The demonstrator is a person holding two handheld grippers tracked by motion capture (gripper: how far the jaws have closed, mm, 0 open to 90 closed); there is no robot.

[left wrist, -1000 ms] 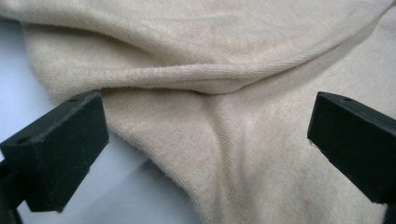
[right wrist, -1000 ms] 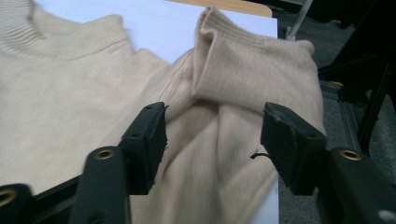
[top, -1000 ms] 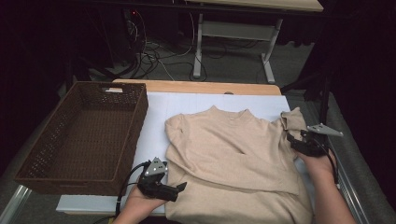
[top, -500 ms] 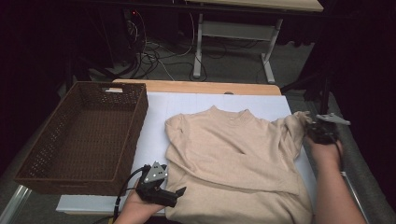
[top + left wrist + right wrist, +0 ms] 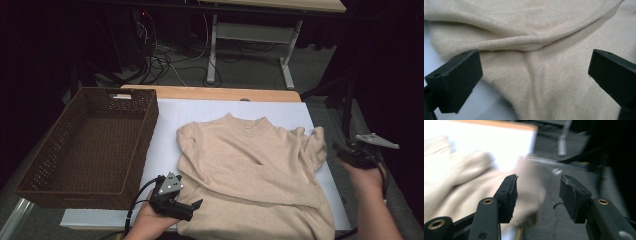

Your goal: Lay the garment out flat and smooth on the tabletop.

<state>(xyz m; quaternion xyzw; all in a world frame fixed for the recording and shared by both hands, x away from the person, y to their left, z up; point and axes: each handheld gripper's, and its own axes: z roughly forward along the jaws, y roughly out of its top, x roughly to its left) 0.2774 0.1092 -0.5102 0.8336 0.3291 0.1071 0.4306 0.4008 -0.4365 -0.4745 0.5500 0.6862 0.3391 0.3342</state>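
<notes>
One beige sweater (image 5: 255,175) is lying face up on the white-covered desk (image 5: 200,112), its sleeves crossed over the body, apparently midway through folding. The left hand-held gripper (image 5: 187,209) is waiting at the hem's near corner, jaws spread wide over the knit without pinching it. The right hand-held gripper (image 5: 345,152) is hovering just off the sleeve cuff (image 5: 530,195) at the desk's right edge; its jaws have just been opening, nothing clamped. One empty wicker basket (image 5: 90,145) is standing alongside, likely awaiting the folded garment.
</notes>
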